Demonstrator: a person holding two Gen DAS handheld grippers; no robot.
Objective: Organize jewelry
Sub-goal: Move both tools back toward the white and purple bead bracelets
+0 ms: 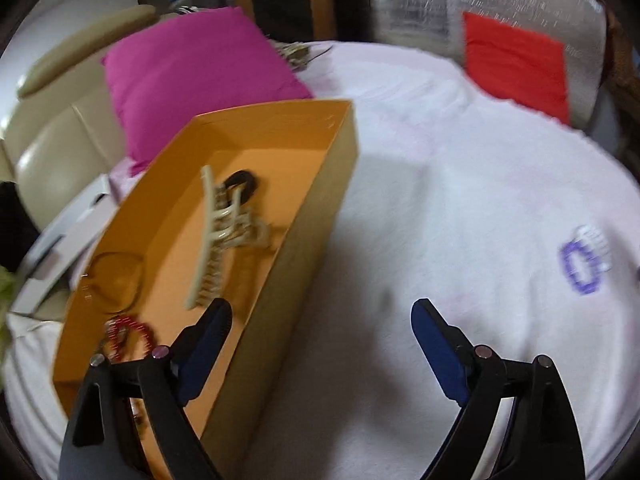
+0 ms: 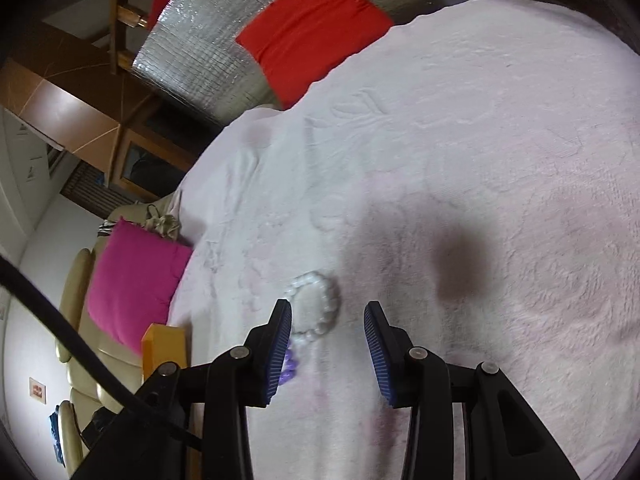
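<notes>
While the left gripper (image 1: 320, 320) is hanging wide open and empty beside the orange box (image 1: 320, 208), a hair claw (image 1: 224, 232) and red beads (image 1: 132, 332) are lying collected inside. Meanwhile the right gripper (image 2: 328, 316) is hovering, jaws apart, over a white bracelet (image 2: 316, 304) and purple bracelet (image 2: 290, 364) awaiting pickup on the blanket (image 2: 480, 160); no writing is showing.
</notes>
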